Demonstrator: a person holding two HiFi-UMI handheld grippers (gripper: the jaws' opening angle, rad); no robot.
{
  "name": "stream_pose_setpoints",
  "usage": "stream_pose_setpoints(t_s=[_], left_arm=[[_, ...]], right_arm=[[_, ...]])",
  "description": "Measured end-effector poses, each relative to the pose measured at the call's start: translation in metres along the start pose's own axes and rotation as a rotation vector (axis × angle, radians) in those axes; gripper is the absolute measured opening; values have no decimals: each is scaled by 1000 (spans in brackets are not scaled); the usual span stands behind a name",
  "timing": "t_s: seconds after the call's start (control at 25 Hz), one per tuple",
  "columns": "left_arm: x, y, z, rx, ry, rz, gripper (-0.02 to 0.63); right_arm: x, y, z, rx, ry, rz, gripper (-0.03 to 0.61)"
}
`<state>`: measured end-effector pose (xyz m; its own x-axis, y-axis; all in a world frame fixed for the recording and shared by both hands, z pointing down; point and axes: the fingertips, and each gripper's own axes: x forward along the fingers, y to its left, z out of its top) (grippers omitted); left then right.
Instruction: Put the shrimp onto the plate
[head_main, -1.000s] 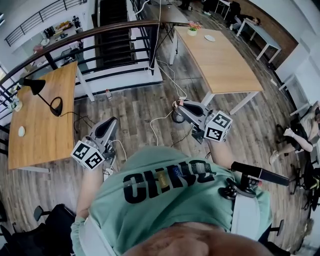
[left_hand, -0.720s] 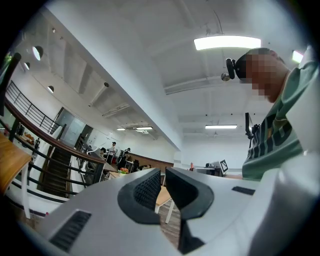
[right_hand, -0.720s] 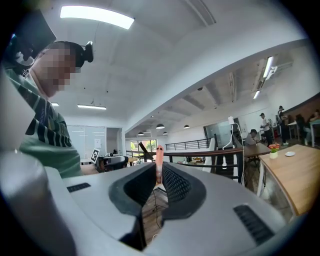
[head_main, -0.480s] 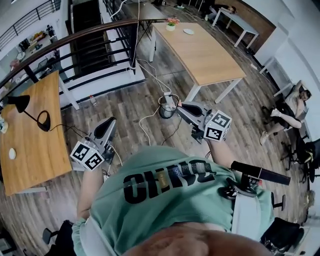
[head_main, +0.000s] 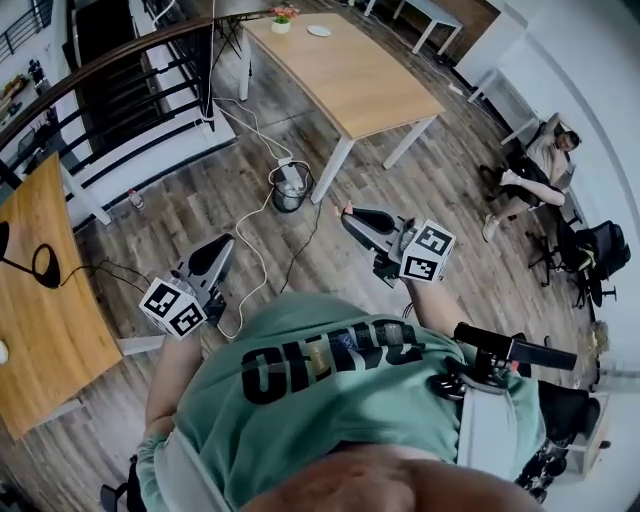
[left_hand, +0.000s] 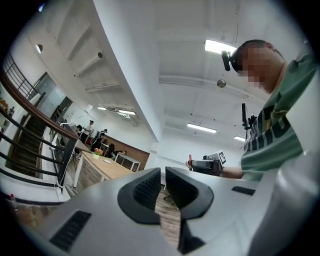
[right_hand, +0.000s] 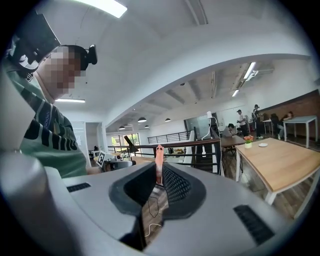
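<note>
**Shrimp (right_hand: 159, 159) clamped in right gripper (right_hand: 159, 174), plate far off**

Pinched upright as a thin pink sliver between jaws closed on it, tip poking above the pads. Carried in the head view just right of centre, over bare wood floor (head_main: 440, 200), above no table. Left gripper (head_main: 221, 244) held low at 8 o'clock, jaws a slit apart with nothing in them.

Turned since a second ago: long pale table (head_main: 350, 80) swung from 2 o'clock up to 12 o'clock, with its small white plate (head_main: 319, 31) and flower pot (head_main: 284, 17) at the far end. Desk (head_main: 40, 340) with the black lamp (head_main: 40, 264) slid almost out at 9 o'clock. Both grippers kept in the same pose throughout.

Probably a turn or walk toward that table, mid-carry. Placing not begun: plate well apart from the shrimp, seen at 2 o'clock in the right gripper view. Next, most likely, closing that gap, then lowering over the plate before loosening the grip.
</note>
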<state>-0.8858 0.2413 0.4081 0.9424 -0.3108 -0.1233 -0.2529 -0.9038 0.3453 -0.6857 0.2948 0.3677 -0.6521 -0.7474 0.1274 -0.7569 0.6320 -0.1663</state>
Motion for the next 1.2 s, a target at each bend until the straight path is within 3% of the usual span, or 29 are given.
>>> stream_pose_setpoints(t_s=[0.28, 0.68, 1.0, 1.2], left_arm=[[81, -60, -14, 61, 35, 15, 35], [213, -163, -48, 81, 35, 19, 35], [274, -193, -65, 84, 88, -26, 35], [309, -186, -76, 60, 125, -85, 35]], right_arm=[[-75, -57, -11, 26, -74, 41, 41], [-210, -148, -18, 34, -136, 90, 41], [-278, -182, -25, 46, -183, 26, 41], [-290, -206, -32, 71, -186, -25, 41]])
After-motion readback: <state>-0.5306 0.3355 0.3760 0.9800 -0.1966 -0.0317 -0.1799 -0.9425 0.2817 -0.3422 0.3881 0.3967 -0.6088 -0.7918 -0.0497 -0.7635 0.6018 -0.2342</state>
